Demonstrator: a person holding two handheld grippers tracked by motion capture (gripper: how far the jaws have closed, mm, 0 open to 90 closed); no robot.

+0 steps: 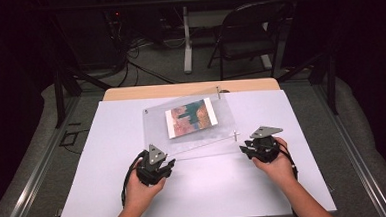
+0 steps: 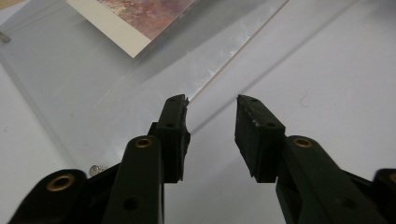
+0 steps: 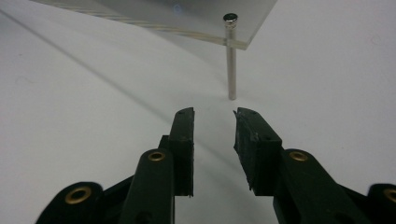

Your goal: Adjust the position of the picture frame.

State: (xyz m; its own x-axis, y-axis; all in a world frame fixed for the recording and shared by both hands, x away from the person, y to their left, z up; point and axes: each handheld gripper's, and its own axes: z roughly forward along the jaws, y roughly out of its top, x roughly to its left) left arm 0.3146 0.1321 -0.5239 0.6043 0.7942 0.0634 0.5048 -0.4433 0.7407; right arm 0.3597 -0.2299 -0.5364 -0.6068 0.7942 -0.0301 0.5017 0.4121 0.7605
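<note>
**Inspector:** Begin with the largest item.

**Assistant:** A white worktop (image 1: 110,193), with a wooden edge showing along its far side. On its middle sits a clear acrylic frame (image 1: 192,138), raised on slim metal pins; one pin (image 3: 231,60) stands at the near right corner, its head seated in the panel.

**Inspector:** Contents of the frame?

**Assistant:** A print (image 1: 191,117) with a white border, in teal, red and brown patches. No lettering, brand or label can be read on it or on the frame.

**Inspector:** The tongs?

**Assistant:** The left tongs (image 1: 156,169) rest just beside the frame's near left corner, jaws apart by a moderate gap and empty; the panel's edge runs up to the left jaw tip. The right tongs (image 1: 259,147) lie near the right corner, jaws narrowly apart, empty, pointing at the pin without touching it.
</note>
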